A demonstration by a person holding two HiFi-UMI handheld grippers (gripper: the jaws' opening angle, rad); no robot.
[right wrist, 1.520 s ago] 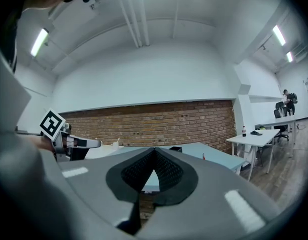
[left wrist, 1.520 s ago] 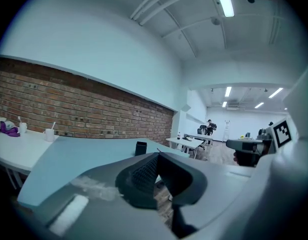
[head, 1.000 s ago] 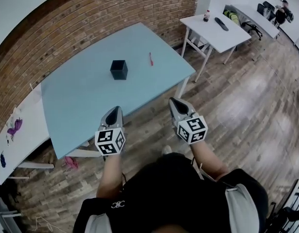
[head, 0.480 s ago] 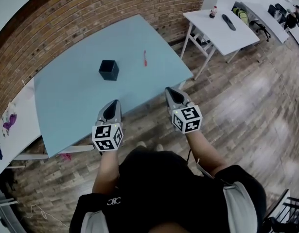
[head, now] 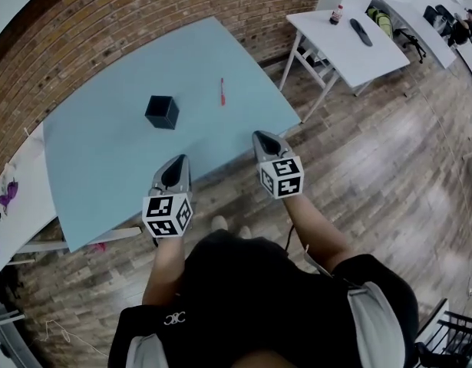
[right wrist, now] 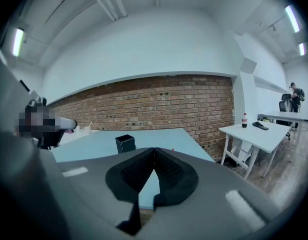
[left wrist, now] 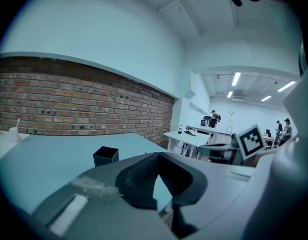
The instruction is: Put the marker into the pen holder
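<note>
left tongs: my left gripper (head: 177, 164) has its jaws closed tip to tip, nothing in them; it hovers at the near edge of the table (head: 105, 156).
right tongs: my right gripper (head: 261, 137) is closed too and empty, over the same near edge.
marker: the red marker (head: 222, 91) lies flat on the table, on the far half, touching nothing.
holder: the black pen holder (head: 161, 112) stands upright left of the marker, well apart from it.
direction: the marker is ahead of the right gripper and a bit left; from the left gripper it's ahead and well right.
nearer hand: right, I'd say.
long axis: runs roughly away from me, so close to the line my jaws point along.
next: likely open the right jaws, reach in, grip across the barrel.
</note>
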